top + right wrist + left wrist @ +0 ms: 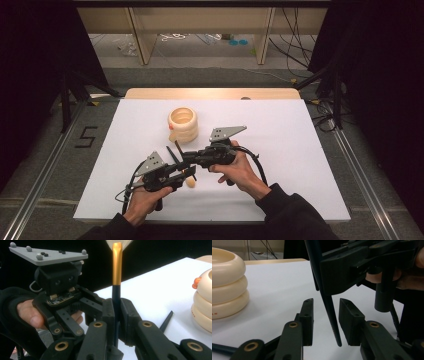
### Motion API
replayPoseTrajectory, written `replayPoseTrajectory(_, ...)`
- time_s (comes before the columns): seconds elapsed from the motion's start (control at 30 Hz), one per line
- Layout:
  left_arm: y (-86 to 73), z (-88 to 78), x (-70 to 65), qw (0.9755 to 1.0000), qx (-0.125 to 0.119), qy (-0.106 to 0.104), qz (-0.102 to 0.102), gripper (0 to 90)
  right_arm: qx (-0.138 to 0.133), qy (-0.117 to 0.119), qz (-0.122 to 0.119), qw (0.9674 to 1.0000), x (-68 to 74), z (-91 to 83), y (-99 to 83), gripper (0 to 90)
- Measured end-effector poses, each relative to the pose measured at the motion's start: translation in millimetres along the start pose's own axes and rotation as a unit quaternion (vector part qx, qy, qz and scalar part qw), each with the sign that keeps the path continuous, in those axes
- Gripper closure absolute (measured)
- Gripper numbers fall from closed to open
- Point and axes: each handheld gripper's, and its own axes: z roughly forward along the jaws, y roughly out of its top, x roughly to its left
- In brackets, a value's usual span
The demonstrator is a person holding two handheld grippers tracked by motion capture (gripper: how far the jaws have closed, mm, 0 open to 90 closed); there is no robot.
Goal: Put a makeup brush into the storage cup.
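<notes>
Right claw (pixel 116 315) clenched on a brush (pixel 116 270): dark handle, gold ferrule, pale bristles at top. Brush sits in front of the cream ringed holder (pixel 183 123), above the white bench (pixel 300 150). Its pointed handle end hangs between the jaws of the left claw (pixel 325 315), which stand apart, released. A second dark stick (pixel 166 320) lies near the holder.

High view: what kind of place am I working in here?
Likely a lab recording rig, not a home: a white-covered table ringed by black curtains, metal rails on the floor, loose cables behind, and a floor marker "5".
</notes>
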Motion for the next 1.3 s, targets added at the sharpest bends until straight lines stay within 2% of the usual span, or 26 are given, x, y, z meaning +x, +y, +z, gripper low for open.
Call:
replayPoseTrajectory(0.1,0.6,-1.2,-0.4,0.9999,-0.003,0.003,-0.01,67.6,-0.001,-0.001,-0.004,1.0,-0.2,0.5,-0.7,83.0)
replayPoseTrajectory(0.17,2.1,-2.4,1.2,0.9999,-0.007,-0.007,-0.009,69.8,-0.001,-0.001,-0.004,1.0,-0.3,0.7,-1.0,83.0)
replayPoseTrajectory(0.33,2.9,-3.6,2.1,0.9998,-0.009,-0.008,-0.019,74.1,-0.002,-0.001,-0.004,1.0,-0.3,0.8,-1.2,83.0)
replayPoseTrajectory(0.4,2.7,-3.3,2.4,0.9996,-0.011,-0.014,-0.021,75.7,-0.002,0.0,-0.005,1.0,-0.3,0.9,-1.2,83.0)
replayPoseTrajectory(0.6,3.2,-4.5,3.0,0.9997,-0.005,-0.011,-0.02,79.7,0.0,0.002,-0.001,1.0,0.5,0.4,-1.1,83.0)
replayPoseTrajectory(0.7,3.6,-5.5,5.2,0.9993,-0.004,-0.012,-0.035,82.4,-0.003,0.002,-0.005,1.0,-0.5,0.3,-0.9,83.1)
replayPoseTrajectory(1.07,4.6,-7.0,5.5,0.9996,-0.002,-0.004,-0.027,83.7,-0.004,0.0,-0.009,0.9999,-0.6,-0.4,-0.6,81.5)
replayPoseTrajectory(1.1,4.6,-7.2,5.8,0.9995,-0.004,-0.002,-0.032,83.7,-0.008,-0.001,0.0,1.0,0.3,0.2,-0.5,76.2)
replayPoseTrajectory(1.13,5.0,-7.5,6.5,0.9996,-0.004,0.0,-0.029,83.8,-0.01,-0.007,0.003,0.9999,-0.6,-0.9,0.3,68.4)
replayPoseTrajectory(1.2,5.9,-9.2,9.2,0.9997,-0.003,0.004,-0.022,83.7,-0.01,-0.014,0.011,0.9998,-1.4,-3.1,1.3,60.8)
replayPoseTrajectory(1.23,6.4,-10.1,11.0,0.9998,-0.004,0.011,-0.014,83.7,-0.007,-0.029,0.01,0.9995,-1.7,-5.3,1.8,56.6)
replayPoseTrajectory(1.27,6.4,-10.1,11.0,0.9998,-0.004,0.011,-0.014,83.7,-0.007,-0.029,0.01,0.9995,-1.7,-5.3,1.8,56.6)
replayPoseTrajectory(1.3,6.8,-10.7,12.2,0.9999,-0.002,0.013,-0.01,83.7,-0.007,-0.041,0.008,0.9991,-3.0,-7.9,2.0,51.9)
